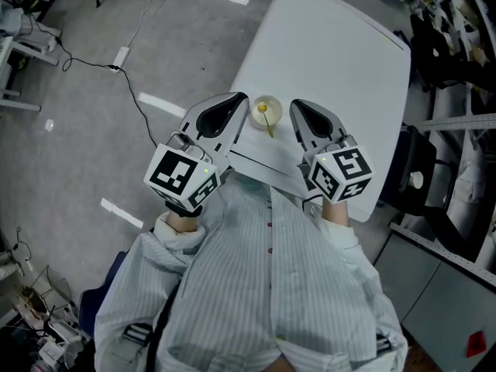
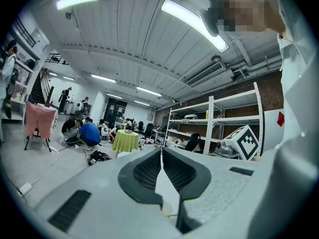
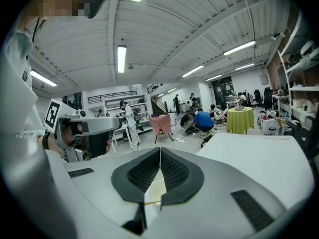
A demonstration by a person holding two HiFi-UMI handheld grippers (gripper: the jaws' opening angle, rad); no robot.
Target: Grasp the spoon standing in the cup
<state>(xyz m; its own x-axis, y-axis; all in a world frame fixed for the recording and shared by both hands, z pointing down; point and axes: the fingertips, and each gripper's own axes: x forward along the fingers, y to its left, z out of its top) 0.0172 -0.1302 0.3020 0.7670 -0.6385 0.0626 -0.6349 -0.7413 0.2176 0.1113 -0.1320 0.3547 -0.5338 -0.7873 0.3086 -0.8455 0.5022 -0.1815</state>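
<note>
A pale cup stands near the front edge of the white table, with a yellow spoon leaning in it. My left gripper is just left of the cup, shut and holding nothing. My right gripper is just right of it, also shut and holding nothing. The cup sits between the two tips, touched by neither. In the left gripper view the jaws meet along one line. In the right gripper view the jaws meet too, and a bit of the pale cup shows below them.
The table slants away to the upper right, and its near edge is close to the person's striped shirt. A cable runs over the grey floor at left. Shelving and clutter stand at the right.
</note>
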